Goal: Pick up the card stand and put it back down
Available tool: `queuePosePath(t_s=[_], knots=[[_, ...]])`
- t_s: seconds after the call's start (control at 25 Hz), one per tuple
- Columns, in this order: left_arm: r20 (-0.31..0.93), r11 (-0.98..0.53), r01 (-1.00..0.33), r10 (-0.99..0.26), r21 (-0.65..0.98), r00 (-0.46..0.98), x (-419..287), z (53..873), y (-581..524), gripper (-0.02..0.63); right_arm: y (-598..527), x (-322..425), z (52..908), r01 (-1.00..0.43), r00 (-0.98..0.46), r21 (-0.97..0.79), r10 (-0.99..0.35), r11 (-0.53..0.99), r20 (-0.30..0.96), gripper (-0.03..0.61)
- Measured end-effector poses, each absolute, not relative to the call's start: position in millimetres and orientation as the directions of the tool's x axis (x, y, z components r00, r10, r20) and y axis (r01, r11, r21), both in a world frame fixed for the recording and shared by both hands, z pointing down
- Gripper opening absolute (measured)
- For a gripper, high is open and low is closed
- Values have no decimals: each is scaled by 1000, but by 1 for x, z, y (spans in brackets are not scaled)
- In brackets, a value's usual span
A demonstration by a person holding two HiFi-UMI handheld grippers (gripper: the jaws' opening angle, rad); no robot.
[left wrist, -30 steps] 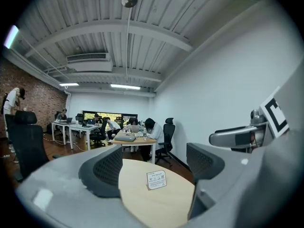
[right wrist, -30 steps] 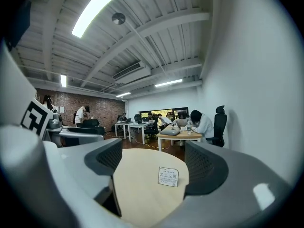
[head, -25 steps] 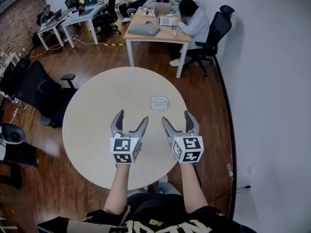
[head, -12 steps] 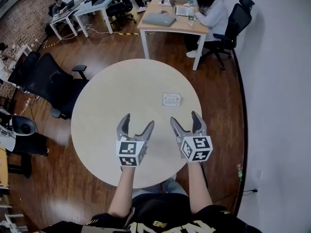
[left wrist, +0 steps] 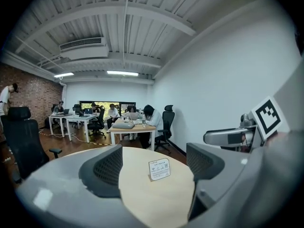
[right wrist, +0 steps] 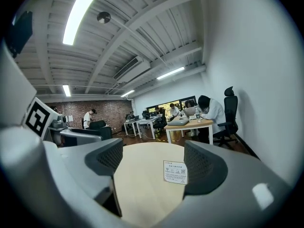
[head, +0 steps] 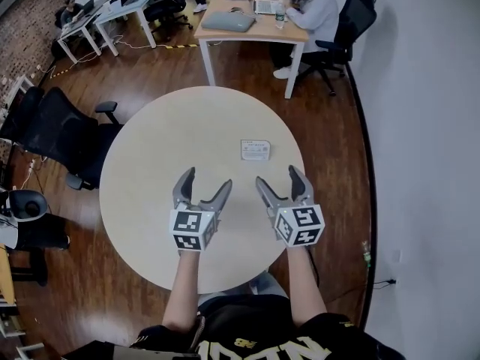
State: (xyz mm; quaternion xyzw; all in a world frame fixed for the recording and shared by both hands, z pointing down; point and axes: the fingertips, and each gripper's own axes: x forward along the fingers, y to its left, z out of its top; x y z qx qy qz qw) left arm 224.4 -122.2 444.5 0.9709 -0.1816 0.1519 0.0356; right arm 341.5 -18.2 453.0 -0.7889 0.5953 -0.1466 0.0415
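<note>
The card stand (head: 255, 150) is a small white upright card on the far right part of the round beige table (head: 150, 171). It also shows ahead of each gripper, as the card stand (left wrist: 159, 169) and the card stand (right wrist: 175, 172). My left gripper (head: 201, 184) hovers over the table's near side, open, nothing between its fingers. My right gripper (head: 280, 182) hovers beside it, open and empty, with the card stand a little beyond its fingertips.
Black office chairs (head: 56, 137) stand left of the table. A wooden desk (head: 251, 21) with a seated person (head: 307, 10) lies beyond it, more desks (head: 112, 13) at the far left. A white wall (head: 427, 126) runs along the right.
The head camera shifted, so the table and room slid in view. Both grippers stay open side by side over the near table; the card stand has not moved.
</note>
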Motion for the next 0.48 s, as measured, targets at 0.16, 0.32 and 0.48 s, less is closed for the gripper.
queuePosePath(t_s=[0.16,0.32,0.48], knots=[[315,-929,-370,-347,14,883,218,447,-145,423,-20,336,465,-921,249,-251,-947,-297,205,403],[345,-928,-373,-347,11,872,216,463,-155,423,-22,336,479,-918,244,-260,-944,-298,221,397],[397,-930,-367,-327,27,858,211,490,-154,423,-22,332,499,-905,234,-295,-938,-307,256,396]])
